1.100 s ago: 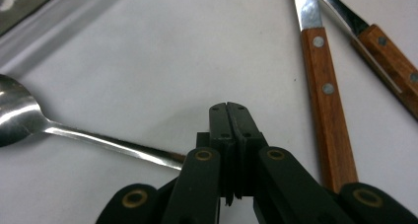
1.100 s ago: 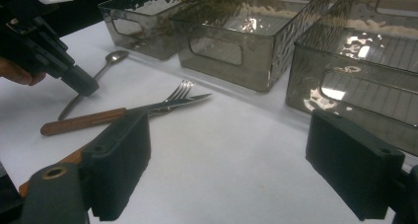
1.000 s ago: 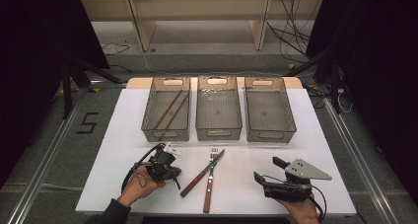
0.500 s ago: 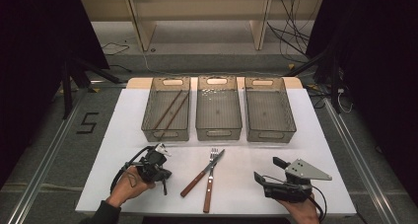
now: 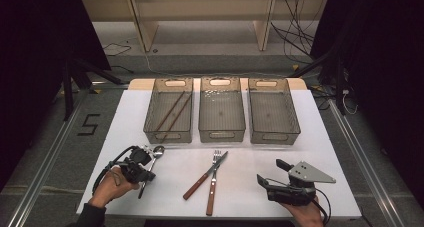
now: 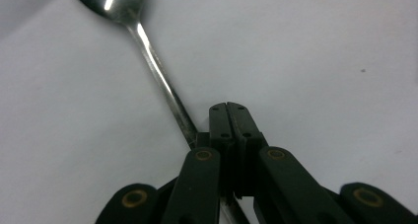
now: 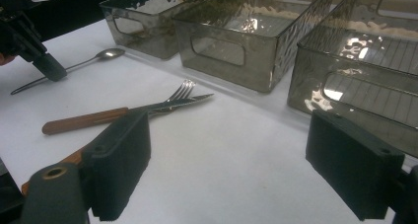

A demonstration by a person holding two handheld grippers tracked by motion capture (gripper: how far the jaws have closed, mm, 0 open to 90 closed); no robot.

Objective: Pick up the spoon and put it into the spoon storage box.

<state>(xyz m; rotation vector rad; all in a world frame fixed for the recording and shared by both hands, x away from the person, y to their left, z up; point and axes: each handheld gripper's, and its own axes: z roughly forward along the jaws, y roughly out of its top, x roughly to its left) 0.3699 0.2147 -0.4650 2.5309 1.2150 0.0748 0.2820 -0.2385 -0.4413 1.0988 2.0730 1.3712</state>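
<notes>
The left tongs (image 6: 230,116), pressed together, are pinching the spoon (image 6: 148,61) by its handle low over the worktop (image 5: 240,187), likely for binning; the right tongs (image 7: 246,160) are resting spread

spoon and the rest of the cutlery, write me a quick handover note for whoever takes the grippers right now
Left gripper: jaws shut, tips down at the spoon's handle; the left gripper view shows the handle beside the closed jaws, not between them.
Right gripper: open, holding nothing, low over the table at the near right.
Spoon: flat on the table before the left bin.
Fork and knife: crossed at the table's middle.
Done: chopsticks lie in the left bin.
Left: spoon, fork and knife probably still need binning; middle bin and right bin hold nothing.
</notes>
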